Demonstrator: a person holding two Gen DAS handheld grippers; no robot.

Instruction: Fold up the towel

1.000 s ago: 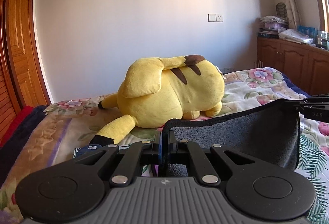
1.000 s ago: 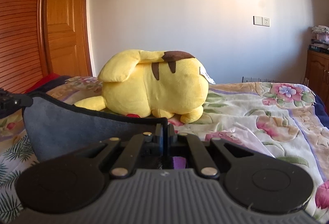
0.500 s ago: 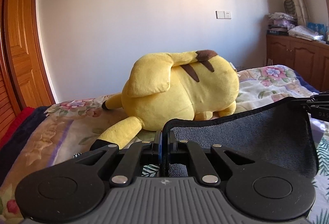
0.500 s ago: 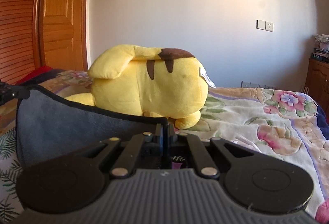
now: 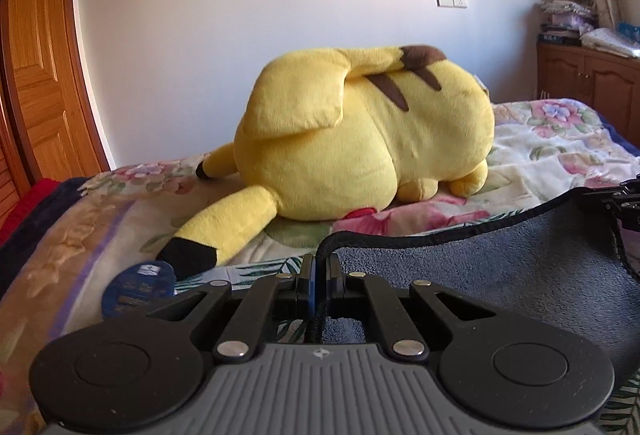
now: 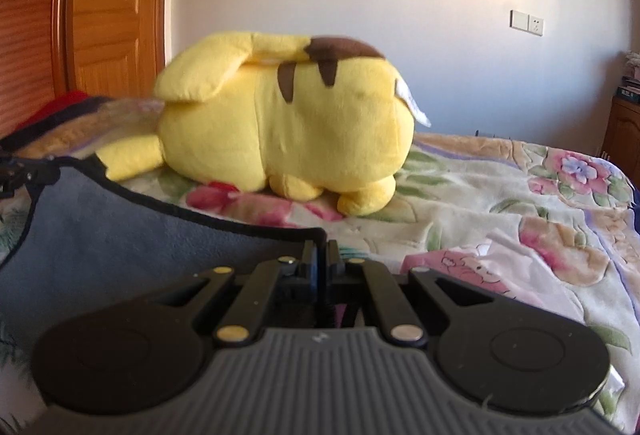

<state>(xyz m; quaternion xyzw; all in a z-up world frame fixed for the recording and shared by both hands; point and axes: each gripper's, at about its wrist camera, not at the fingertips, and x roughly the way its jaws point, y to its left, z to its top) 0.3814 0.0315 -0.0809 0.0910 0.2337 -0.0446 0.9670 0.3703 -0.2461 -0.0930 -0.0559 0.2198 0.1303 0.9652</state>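
A grey-blue towel (image 5: 500, 271) with a dark hem hangs stretched between my two grippers above the bed. My left gripper (image 5: 320, 267) is shut on one top corner of it. My right gripper (image 6: 320, 255) is shut on the other top corner; the towel (image 6: 120, 247) spreads to its left. The right gripper also shows at the right edge of the left wrist view (image 5: 628, 199), and the left gripper shows at the left edge of the right wrist view (image 6: 20, 171). The towel's lower part is hidden behind the gripper bodies.
A big yellow plush toy (image 5: 360, 143) lies on the floral bedspread (image 5: 552, 147) just beyond the towel. A small blue packet (image 5: 140, 287) lies by the plush's black-tipped tail. A wooden door (image 5: 36, 75) is at the left, a wooden cabinet (image 5: 592, 83) at the right.
Both grippers have moved forward toward the plush toy, which looks larger now, carrying the stretched towel with them. Both grips are unchanged.
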